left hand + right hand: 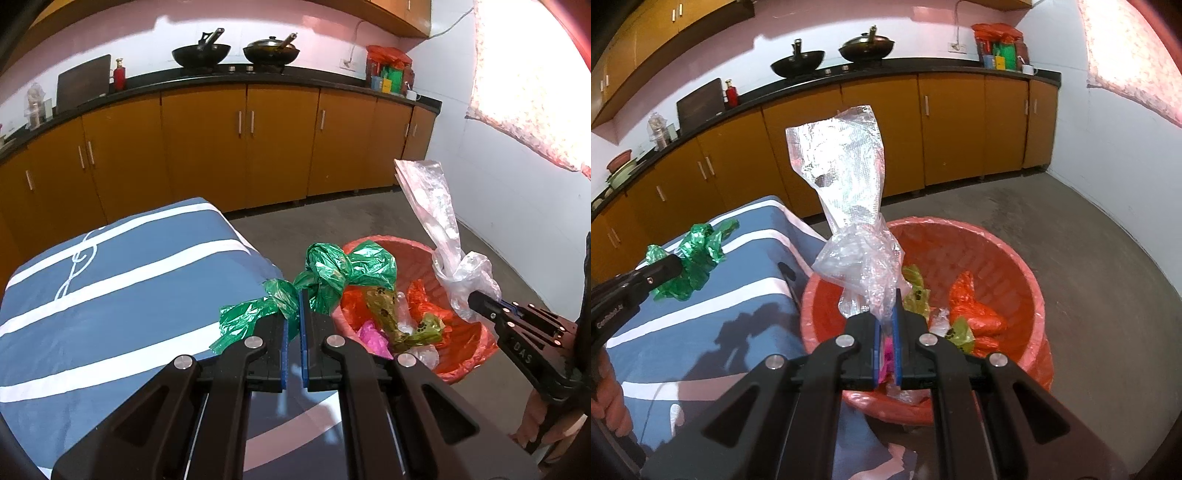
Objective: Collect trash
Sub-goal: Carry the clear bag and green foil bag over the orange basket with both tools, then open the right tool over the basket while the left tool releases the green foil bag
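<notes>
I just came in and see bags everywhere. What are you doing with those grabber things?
A person is tidying up trash with a gripper in each hand. The left hand-held gripper is shut on a crumpled green plastic bag, at the edge of the blue striped cloth. The right hand-held gripper is shut on a clear plastic bag, held over the orange trash basket. The basket already holds other bags. Neither bag has been dropped in yet.

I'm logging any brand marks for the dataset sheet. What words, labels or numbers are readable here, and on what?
"DAS": white letters on the right claw body, seen from the left wrist.
White lettering on the left claw arm, seen from the right wrist: too blurred to read.
Packages on the counter: too small to read.
</notes>
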The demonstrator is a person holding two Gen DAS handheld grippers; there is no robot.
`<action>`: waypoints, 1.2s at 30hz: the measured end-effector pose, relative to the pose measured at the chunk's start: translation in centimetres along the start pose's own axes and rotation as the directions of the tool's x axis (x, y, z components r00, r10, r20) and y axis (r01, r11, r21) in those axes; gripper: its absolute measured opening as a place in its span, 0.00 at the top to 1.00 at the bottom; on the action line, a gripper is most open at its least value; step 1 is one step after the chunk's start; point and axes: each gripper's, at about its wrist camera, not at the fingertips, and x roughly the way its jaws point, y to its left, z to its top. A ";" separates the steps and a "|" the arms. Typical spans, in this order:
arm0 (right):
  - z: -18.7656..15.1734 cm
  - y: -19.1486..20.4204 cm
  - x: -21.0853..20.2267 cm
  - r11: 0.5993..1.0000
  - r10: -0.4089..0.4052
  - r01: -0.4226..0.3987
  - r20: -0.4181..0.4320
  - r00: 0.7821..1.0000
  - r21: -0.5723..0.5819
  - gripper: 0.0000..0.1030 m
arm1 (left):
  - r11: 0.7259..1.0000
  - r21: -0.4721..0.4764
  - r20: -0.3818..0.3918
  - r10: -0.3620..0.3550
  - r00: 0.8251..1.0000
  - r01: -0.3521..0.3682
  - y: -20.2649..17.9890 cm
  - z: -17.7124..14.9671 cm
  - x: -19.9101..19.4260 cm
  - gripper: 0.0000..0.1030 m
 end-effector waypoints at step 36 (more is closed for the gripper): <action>-0.6 -8.2 4.1 0.981 -0.106 0.118 -0.083 0.991 0.153 0.89 | 0.979 0.107 -0.099 -0.165 0.981 0.175 -9.5 1.1 8.9 0.95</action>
